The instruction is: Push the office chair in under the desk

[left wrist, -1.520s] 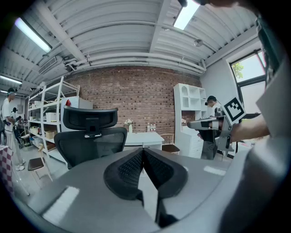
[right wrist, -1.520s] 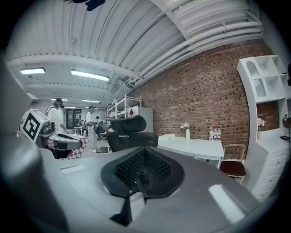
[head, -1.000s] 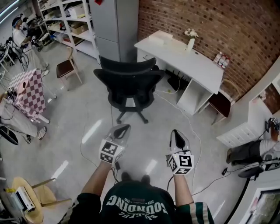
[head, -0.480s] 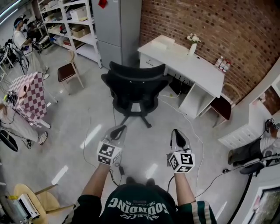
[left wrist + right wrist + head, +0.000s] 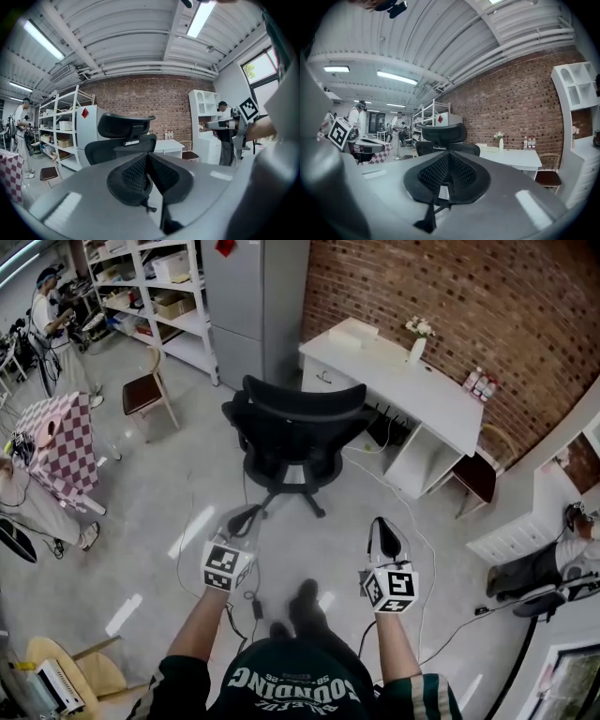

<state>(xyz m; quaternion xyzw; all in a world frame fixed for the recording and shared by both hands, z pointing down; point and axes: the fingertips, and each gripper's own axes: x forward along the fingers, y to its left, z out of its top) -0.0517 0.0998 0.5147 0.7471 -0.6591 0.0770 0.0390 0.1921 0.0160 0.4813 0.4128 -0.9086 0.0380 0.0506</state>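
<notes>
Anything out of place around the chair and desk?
The office chair stands on open floor beside the white desk, not tucked under. A loose cable trails over the floor beside its base.

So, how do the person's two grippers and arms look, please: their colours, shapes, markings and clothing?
Both the left gripper and the right gripper have grey shells that taper to black, mesh-textured pads. Each carries a white cube printed with black square markers. The person wears a dark green shirt with pale lettering and short sleeves, and the forearms are bare.
</notes>
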